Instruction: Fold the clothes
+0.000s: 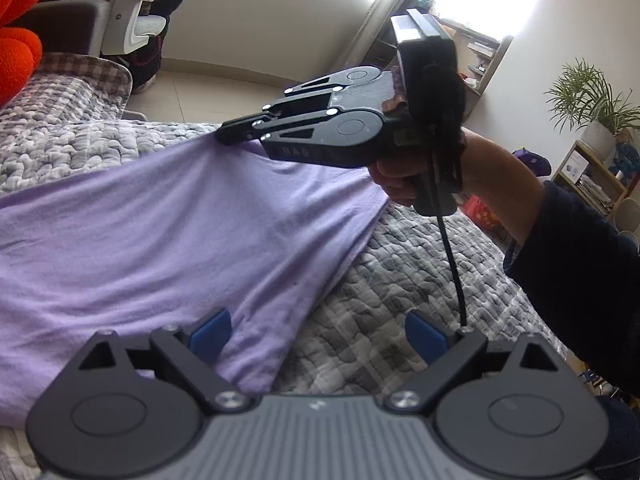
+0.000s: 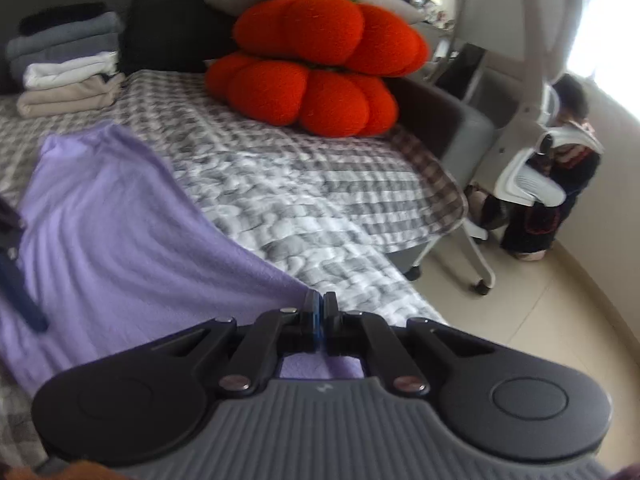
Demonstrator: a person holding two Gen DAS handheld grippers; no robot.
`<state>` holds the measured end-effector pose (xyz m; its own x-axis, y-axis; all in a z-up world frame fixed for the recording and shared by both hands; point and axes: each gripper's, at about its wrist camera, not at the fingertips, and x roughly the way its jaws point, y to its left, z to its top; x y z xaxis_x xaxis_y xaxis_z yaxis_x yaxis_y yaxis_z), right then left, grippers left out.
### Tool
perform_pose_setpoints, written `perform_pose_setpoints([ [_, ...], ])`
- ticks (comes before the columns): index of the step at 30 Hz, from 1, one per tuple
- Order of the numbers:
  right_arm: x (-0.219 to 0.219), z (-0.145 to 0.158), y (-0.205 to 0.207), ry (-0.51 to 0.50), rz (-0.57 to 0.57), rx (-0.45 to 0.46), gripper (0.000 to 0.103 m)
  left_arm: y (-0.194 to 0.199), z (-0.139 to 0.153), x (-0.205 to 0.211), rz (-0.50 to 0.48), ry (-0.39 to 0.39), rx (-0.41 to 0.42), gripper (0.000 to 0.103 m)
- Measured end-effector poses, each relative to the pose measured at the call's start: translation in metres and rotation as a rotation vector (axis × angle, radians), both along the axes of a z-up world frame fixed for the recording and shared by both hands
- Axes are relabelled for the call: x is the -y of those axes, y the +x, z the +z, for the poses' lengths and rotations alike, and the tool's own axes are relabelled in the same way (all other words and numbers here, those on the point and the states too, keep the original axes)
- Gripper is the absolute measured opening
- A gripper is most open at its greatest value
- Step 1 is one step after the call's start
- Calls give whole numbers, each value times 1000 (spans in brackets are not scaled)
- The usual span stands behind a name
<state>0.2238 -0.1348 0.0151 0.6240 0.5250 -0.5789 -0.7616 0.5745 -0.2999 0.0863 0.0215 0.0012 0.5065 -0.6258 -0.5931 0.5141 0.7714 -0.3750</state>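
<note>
A lilac garment [image 1: 160,232] lies spread on the grey checked bed quilt [image 1: 400,300]; it also shows in the right wrist view [image 2: 120,240]. My right gripper [image 2: 320,312] is shut on a corner of the garment and lifts it off the quilt; in the left wrist view the same gripper [image 1: 236,132] pinches the cloth's far corner. My left gripper [image 1: 316,336] is open, its blue pads [image 1: 210,334] wide apart, just above the garment's near edge and the quilt, holding nothing.
Orange plush cushions [image 2: 320,72] sit at the bed's head. A stack of folded clothes [image 2: 68,68] lies at the far left of the bed. A white office chair [image 2: 532,160] stands by the bed edge. Shelves and a potted plant [image 1: 592,108] stand at the right.
</note>
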Motion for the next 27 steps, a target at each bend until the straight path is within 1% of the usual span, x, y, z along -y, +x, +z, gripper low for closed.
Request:
perform_pose_setpoints([
  [2,-3,-13,4,-25,-14,-30,0,0,0,0,-2,-2,-1,95],
  [3,-5,-19,3,-44,-12,-28,1,0,1,0,-1,-4,-4,95],
  [4,-6,-21,0,-39,-18,-6,1,0,1,-1,-1,-6,-5,95],
  [5,-6,-21,-2,-31,-26,11,1,0,1,-1,-1,-5,-4,95],
  [7,1,-14,-3,11,-56,10,2,-1,2,-1,-1,-1,-3,95],
  [8,8,-9,-5,35,-84,23,2,-1,3,-2,1,-1,-4,95],
  [9,17,-3,-7,62,-117,32,7,-1,5,-2,4,-1,-5,95],
  [10,30,3,-9,90,-152,30,12,-1,6,-4,9,-4,-3,95],
  [11,45,9,-10,118,-190,27,13,-1,7,-6,14,-10,-1,95],
  [12,64,12,-9,143,-246,16,18,-1,9,-8,21,-18,2,95],
  [13,84,16,-7,167,-302,4,25,-1,10,-9,27,-26,4,95],
  [14,105,18,-6,193,-363,-7,30,0,10,-9,32,-32,2,95],
  [15,133,18,-4,224,-453,-25,32,1,10,-9,37,-38,1,95],
  [18,221,12,3,359,-737,-112,32,3,10,-7,57,-44,3,95],
  [20,272,6,1,435,-877,-145,32,7,10,-6,75,-53,-3,95],
  [22,305,0,-2,443,-957,-156,32,11,8,-4,91,-61,-13,95],
  [23,315,-3,-3,451,-973,-170,32,14,8,-3,97,-64,-18,95],
  [24,325,-6,-4,459,-987,-184,32,16,7,-1,102,-67,-22,95],
  [27,337,-12,-5,491,-982,-211,32,19,6,6,102,-74,-25,95],
])
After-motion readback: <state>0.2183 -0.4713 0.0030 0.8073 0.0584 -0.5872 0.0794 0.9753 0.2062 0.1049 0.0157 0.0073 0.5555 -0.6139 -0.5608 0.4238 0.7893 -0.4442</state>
